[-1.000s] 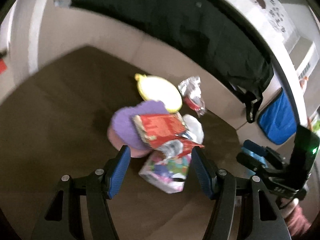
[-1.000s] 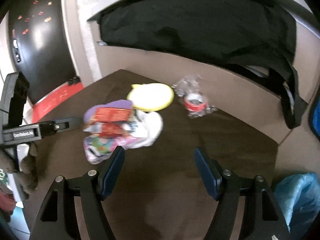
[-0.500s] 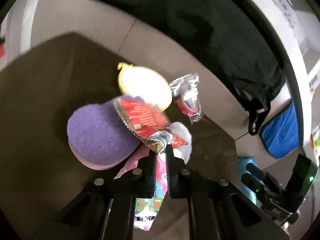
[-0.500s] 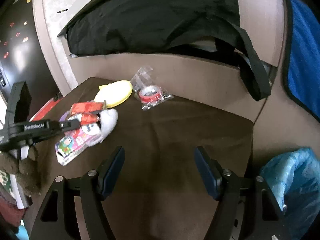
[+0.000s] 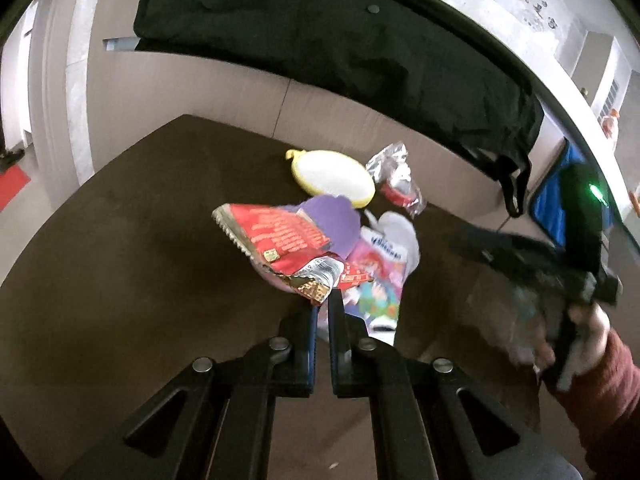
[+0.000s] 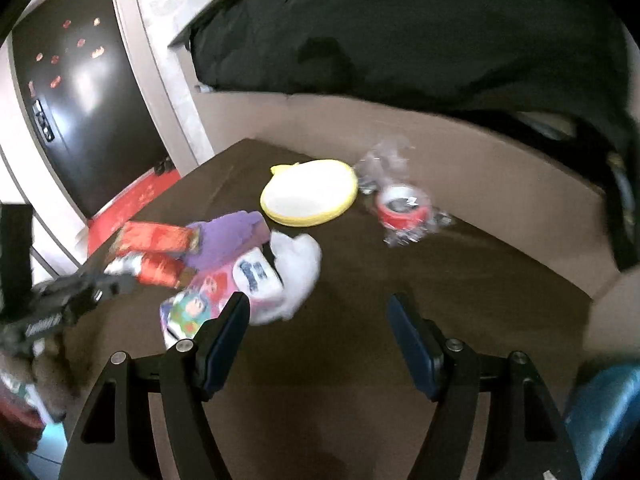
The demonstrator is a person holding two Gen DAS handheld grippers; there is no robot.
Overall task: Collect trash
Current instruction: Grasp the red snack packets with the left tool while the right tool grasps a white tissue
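- The red snack wrapper [image 5: 276,236] is pinched at its crumpled foil end by the left gripper [image 5: 322,300], whose fingers are pressed together on it; in the left wrist view it hangs at about 11 o'clock from the fingertips, lifted over the rest of the pile
- In the right wrist view the same wrapper [image 6: 156,238] shows at about 9 o'clock, blurred, with the left gripper [image 6: 116,284] reaching in from the left edge
- Just behind the wrapper lies a purple fuzzy item [image 5: 332,220], with a colourful cartoon-print packet [image 5: 376,280] and a white crumpled piece [image 5: 400,228] touching it at 3 o'clock
- All of these sit on the dark brown worktop [image 5: 120,260]
- A yellow-rimmed round dish [image 5: 332,176] lies at 12 o'clock from the pile, near it but apart
- A clear crinkled wrapper around a red roll [image 6: 402,208] lies just beside the dish, at its 3 o'clock
- The right gripper [image 6: 318,320] is spread wide and holds nothing, low over bare worktop, its left finger [image 6: 224,336] just in front of the cartoon-print packet
- In the left wrist view the right gripper [image 5: 532,256] shows blurred at 3 o'clock, held by a hand [image 5: 588,336] in a dark red sleeve
- A black garment [image 6: 400,32] drapes over the ledge behind the worktop
- A blue bag [image 6: 604,412] shows at 4 o'clock in the right wrist view
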